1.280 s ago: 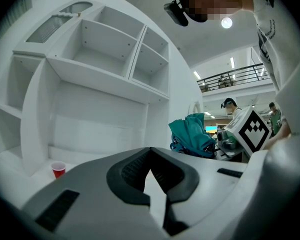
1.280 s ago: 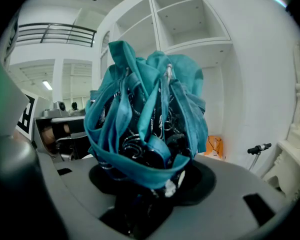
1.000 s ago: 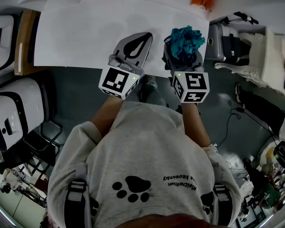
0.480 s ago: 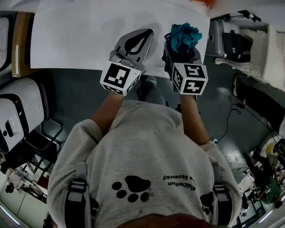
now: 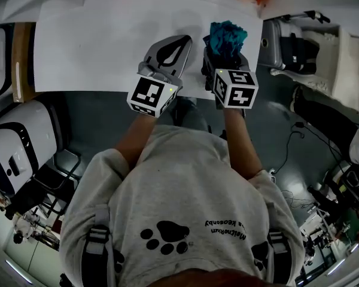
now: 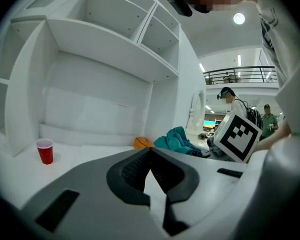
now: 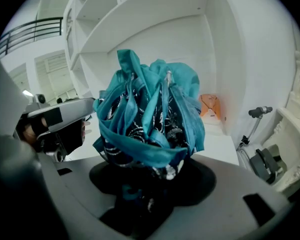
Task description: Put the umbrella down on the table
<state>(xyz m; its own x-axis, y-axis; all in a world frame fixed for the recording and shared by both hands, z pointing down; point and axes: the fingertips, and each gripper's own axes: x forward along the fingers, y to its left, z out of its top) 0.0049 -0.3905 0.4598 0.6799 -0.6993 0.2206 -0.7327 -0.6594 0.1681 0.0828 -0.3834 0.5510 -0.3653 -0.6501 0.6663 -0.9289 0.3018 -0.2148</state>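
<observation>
Teal folded umbrella (image 7: 150, 119) is clamped upright in the right tool (image 7: 140, 191) over the white worktop's (image 5: 96, 46) near edge; left tool (image 6: 149, 154) alongside, closed, empty.

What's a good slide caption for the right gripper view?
Right tongs grip a folded teal umbrella over the white table, shelves behind.

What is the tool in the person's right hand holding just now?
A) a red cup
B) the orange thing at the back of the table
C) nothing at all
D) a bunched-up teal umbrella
D: in the right gripper view the umbrella sits clamped between the jaws of the right gripper, while the red cup stands untouched far back on the table.
</observation>
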